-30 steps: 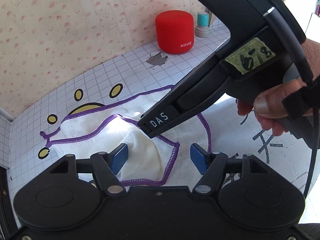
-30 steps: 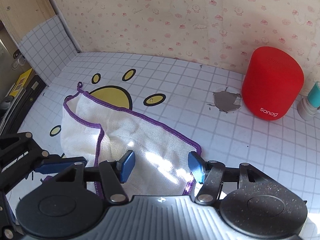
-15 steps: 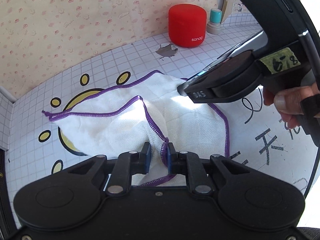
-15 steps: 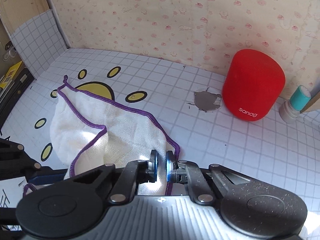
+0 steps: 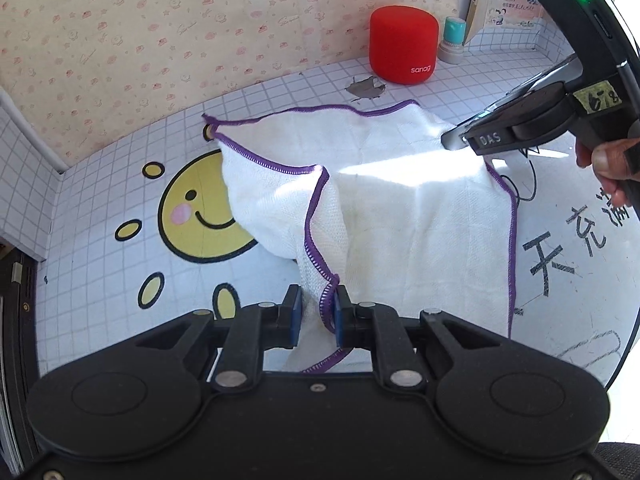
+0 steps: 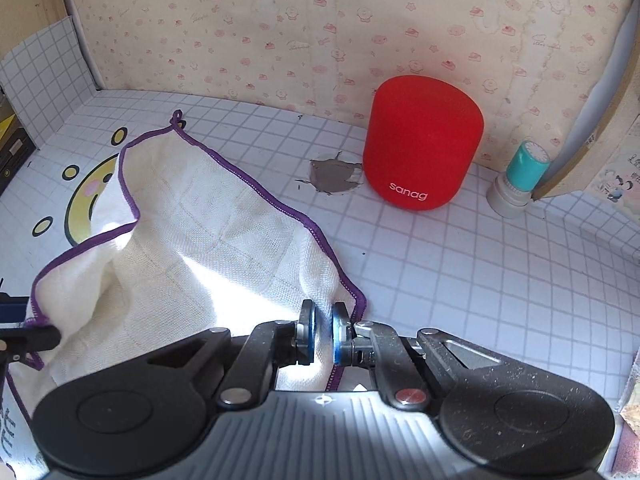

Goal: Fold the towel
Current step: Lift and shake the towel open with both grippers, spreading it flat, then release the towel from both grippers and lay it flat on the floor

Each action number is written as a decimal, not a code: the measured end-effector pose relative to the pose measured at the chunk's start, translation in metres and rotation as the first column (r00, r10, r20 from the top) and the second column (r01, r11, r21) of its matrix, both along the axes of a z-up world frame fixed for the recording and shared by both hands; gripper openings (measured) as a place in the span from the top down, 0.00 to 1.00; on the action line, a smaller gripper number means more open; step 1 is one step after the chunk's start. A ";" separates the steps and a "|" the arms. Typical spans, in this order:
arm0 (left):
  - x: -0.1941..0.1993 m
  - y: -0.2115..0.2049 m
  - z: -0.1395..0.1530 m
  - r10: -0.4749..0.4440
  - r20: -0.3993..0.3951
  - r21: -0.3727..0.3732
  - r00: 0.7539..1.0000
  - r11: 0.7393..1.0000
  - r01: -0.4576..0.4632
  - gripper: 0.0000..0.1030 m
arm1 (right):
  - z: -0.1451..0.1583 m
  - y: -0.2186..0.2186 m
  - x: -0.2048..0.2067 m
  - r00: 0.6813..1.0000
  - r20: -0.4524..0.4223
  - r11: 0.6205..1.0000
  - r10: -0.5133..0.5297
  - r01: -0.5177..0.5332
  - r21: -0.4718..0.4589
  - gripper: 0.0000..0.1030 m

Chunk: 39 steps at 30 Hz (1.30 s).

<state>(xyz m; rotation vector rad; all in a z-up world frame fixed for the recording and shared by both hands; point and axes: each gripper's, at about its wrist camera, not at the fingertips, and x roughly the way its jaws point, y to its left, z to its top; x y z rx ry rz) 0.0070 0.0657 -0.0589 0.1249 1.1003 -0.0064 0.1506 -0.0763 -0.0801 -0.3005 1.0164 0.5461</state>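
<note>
A white towel with a purple stitched hem is stretched above the table, its far corner with a small loop still resting on the gridded surface. My left gripper is shut on a near hem corner. My right gripper is shut on another hem corner; its black body also appears at the right of the left wrist view, with a hand on its handle. In the right wrist view the towel sags leftward toward the left gripper's finger.
A red cylindrical speaker stands by the back wall, a small teal-capped bottle to its right. A torn grey patch marks the table covering. A yellow smiley print lies left of the towel. Patterned walls close the back and left.
Both grippers went from open to shut on the towel's hem, then lifted and drew it right, spreading it out. The yellow smiley print is now uncovered.
</note>
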 end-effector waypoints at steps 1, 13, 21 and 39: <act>-0.004 0.004 -0.001 0.009 -0.007 0.003 1.000 1.000 -0.009 0.84 | 0.000 -0.001 0.000 1.000 0.004 1.000 -0.005 0.005 -0.002 0.93; -0.048 0.030 0.005 0.054 -0.050 0.045 0.997 0.998 -0.051 0.66 | 0.021 0.006 -0.008 0.997 0.082 1.000 -0.012 0.011 0.018 0.76; -0.066 0.045 0.028 0.081 0.015 0.106 0.997 0.991 -0.082 0.50 | 0.030 0.016 -0.018 0.997 0.081 0.998 0.013 -0.017 0.052 0.68; -0.011 0.031 0.011 -0.153 0.087 0.090 0.984 0.985 0.145 0.32 | 0.012 0.039 -0.114 0.986 -0.072 0.987 0.149 -0.144 0.068 0.52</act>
